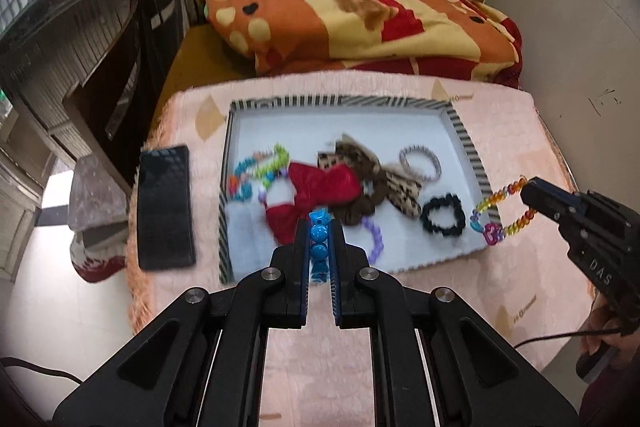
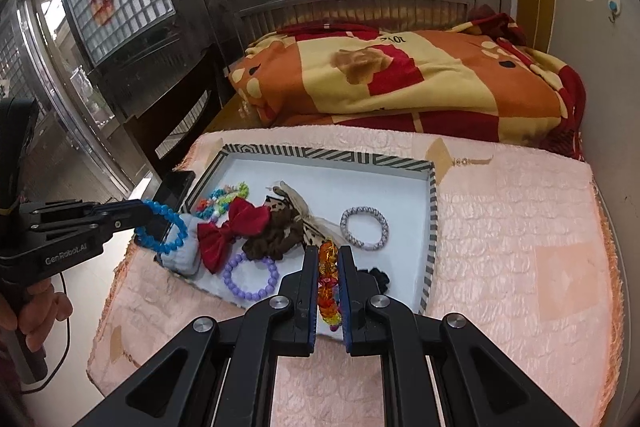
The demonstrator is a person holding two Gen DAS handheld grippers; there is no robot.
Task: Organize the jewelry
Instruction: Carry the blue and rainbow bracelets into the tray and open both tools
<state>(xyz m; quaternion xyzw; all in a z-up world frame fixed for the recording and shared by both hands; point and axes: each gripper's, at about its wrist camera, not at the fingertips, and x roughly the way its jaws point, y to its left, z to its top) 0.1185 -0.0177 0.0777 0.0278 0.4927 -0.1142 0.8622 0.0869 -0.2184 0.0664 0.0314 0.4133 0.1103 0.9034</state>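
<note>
A bed carries a folded orange, yellow and red blanket (image 2: 404, 83) at its far end and a pink quilted cover (image 2: 512, 227) over the near part. On the cover lies a shallow striped-rim tray (image 1: 466, 131) with a white floor, and a black phone (image 1: 165, 207) lies just beside the tray's left edge.

Inside the tray, a red bow (image 2: 230, 233) and a brown leopard-print scrunchie (image 1: 376, 183) sit near the middle. A grey-white bracelet (image 2: 365, 227) rests towards the right edge, a black scrunchie (image 1: 443, 215) near the front right corner, a purple bead bracelet (image 2: 250, 277) at the front edge, and a multicoloured bead bracelet (image 1: 260, 171) by the left edge.

The left gripper (image 1: 319, 239) has its jaws clenched on a blue bead bracelet (image 2: 162, 227), held above the tray's left edge. The right gripper (image 2: 329, 267) grasps an orange-yellow bead bracelet (image 1: 506, 211), hanging over the tray's right front corner.
</note>
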